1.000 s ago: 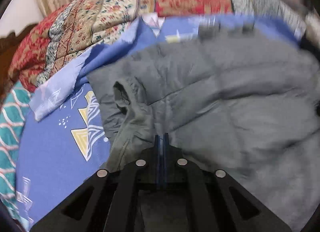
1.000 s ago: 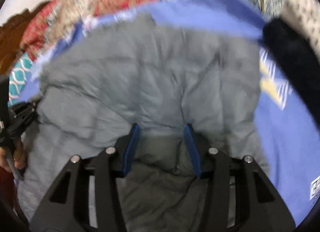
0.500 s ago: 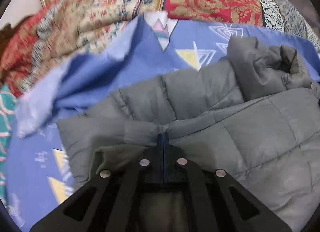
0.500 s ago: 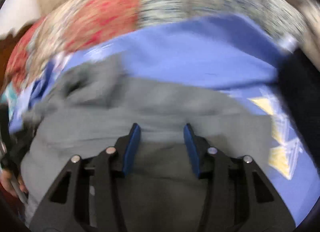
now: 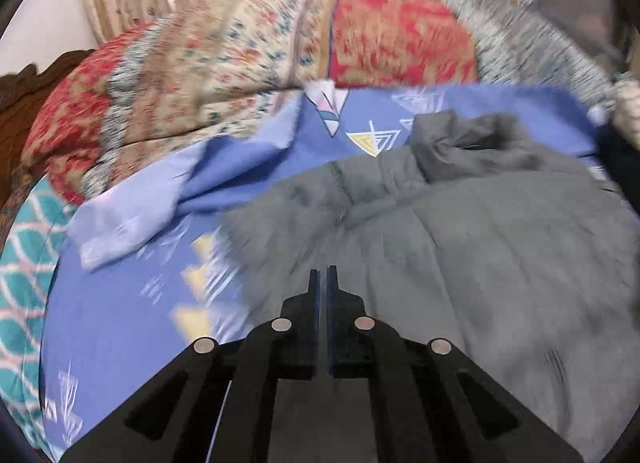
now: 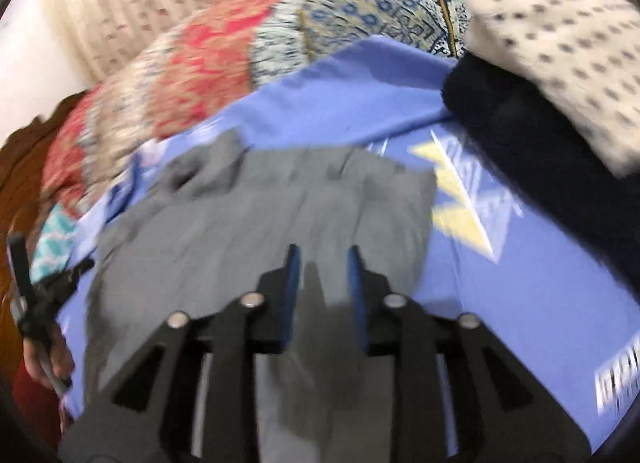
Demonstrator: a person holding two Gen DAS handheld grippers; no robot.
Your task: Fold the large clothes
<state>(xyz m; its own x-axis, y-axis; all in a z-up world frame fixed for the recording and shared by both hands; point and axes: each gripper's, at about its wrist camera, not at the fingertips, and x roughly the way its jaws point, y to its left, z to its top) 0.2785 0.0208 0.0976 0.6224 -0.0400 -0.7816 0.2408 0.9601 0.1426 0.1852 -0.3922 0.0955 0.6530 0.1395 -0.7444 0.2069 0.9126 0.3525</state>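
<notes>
While your left gripper [image 5: 323,275] has its jaws shut on nothing and your right gripper [image 6: 322,259] is closing with empty jaws above the grey jacket [image 5: 460,231] on the bed sheet [image 5: 120,323], neither holds cloth. Pinch only the top layer and your fold may slide or bunch.

Both cameras ride the grippers and look steeply down along their fingers at the bed from close above. The left view faces the grey jacket [image 5: 460,247] from its left edge; the right view sits over its near hem. Both share the jacket, blue sheet [image 6: 540,303] and patterned quilt [image 5: 248,63] behind.
</notes>
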